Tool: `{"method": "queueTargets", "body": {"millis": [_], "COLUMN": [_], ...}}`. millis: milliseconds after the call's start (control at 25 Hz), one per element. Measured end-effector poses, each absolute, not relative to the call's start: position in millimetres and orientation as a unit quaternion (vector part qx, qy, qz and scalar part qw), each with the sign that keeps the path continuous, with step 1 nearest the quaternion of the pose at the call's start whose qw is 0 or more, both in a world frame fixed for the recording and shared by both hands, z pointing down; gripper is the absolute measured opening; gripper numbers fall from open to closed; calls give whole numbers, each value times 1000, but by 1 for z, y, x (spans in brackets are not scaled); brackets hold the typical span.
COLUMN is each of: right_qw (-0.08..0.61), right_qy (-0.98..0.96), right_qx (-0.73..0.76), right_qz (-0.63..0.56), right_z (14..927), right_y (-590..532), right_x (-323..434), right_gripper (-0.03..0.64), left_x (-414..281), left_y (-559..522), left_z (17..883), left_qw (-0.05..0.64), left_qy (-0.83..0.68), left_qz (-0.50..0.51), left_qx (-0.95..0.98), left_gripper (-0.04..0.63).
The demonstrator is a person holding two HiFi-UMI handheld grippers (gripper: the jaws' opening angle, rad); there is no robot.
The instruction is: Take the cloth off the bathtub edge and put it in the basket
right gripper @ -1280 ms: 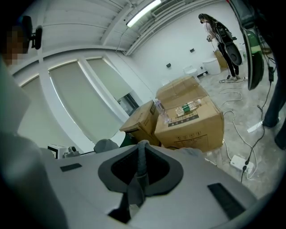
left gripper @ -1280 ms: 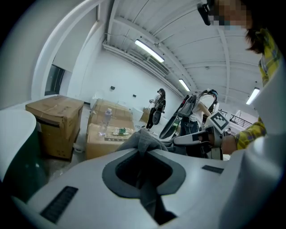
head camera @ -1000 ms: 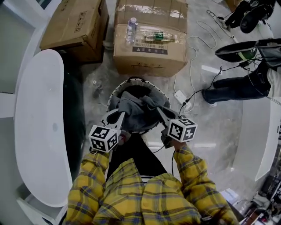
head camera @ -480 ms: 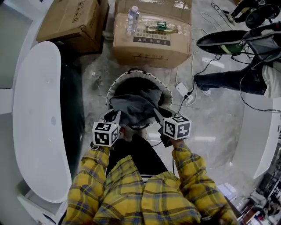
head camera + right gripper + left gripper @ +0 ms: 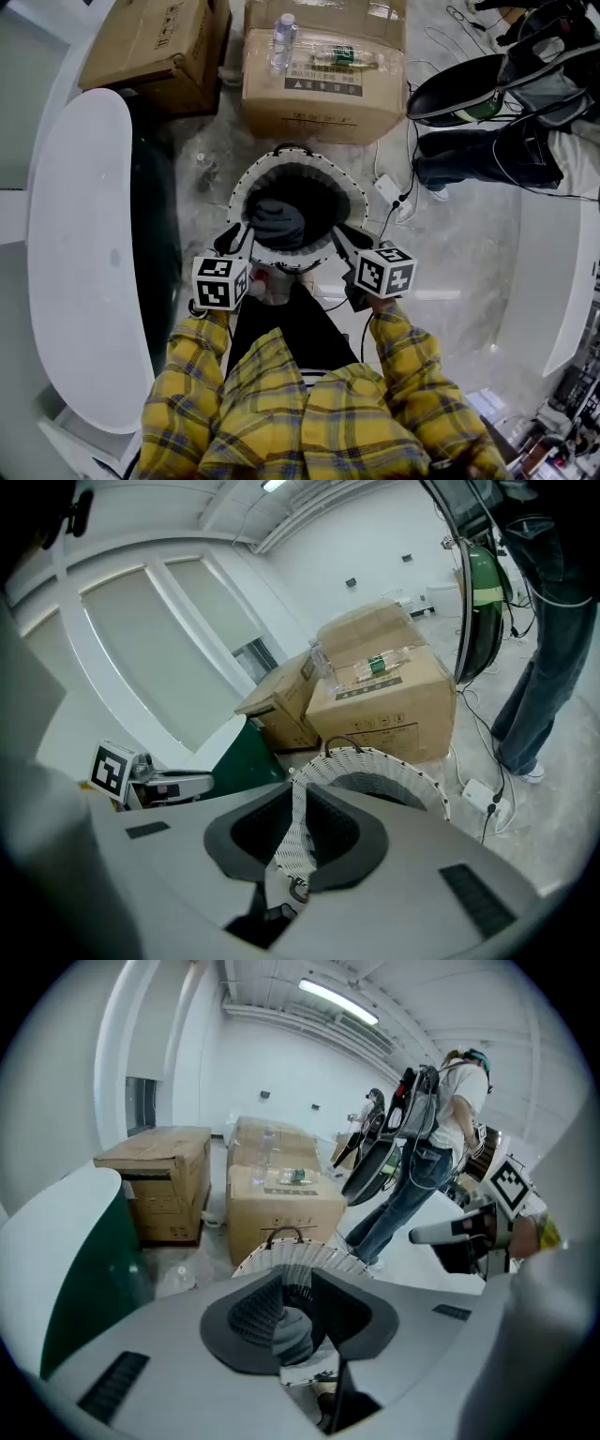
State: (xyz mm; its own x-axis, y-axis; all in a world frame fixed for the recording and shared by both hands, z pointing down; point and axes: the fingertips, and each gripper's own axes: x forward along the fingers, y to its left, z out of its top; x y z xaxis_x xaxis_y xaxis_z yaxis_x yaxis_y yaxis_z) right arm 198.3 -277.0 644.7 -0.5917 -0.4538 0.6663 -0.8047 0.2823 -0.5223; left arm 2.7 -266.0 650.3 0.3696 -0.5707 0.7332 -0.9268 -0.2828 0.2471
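Observation:
The grey cloth (image 5: pixel 278 222) lies bunched inside the round white woven basket (image 5: pixel 357 194) on the floor, just ahead of my knees. My left gripper (image 5: pixel 236 240) hangs over the basket's near left rim with its jaws opening. In the left gripper view the cloth (image 5: pixel 292 1333) shows through the gap, below the pads and not pressed by them. My right gripper (image 5: pixel 339 236) is over the near right rim, its jaws also opening by a narrow gap. Only the basket wall (image 5: pixel 292 834) shows between them. The white bathtub (image 5: pixel 80 262) runs along the left.
Two cardboard boxes (image 5: pixel 323 75) (image 5: pixel 155 52) stand beyond the basket, with bottles (image 5: pixel 281 42) on the nearer one. A power strip (image 5: pixel 387 192) and cables lie to the basket's right. A person (image 5: pixel 487 155) stands at the upper right. A white fixture (image 5: pixel 553 272) lines the right side.
The cloth was stretched between both grippers above the basket; now it has dropped inside in a heap. Both grippers have let go and stay at the near rim.

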Motion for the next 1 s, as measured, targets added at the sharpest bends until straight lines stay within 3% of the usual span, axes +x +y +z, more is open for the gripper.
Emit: {"method": "queueTargets", "body": {"millis": [200,1000], "right_qw": [187,162], "right_qy": [-784,-814], "right_qx": [405,425], "right_qz": [432,361], "right_z": [630,546], "right_y": [-271,-253], "right_x": [189,180], "right_gripper": [54,28], "left_x": [5,-1], "left_y": [-270,-249], "left_z": [618,534], "left_qw": [348,287], "left_qy": [-503,-527], "left_qz": [190,110], "left_qx": [768,792], "left_gripper": [52,35]}}
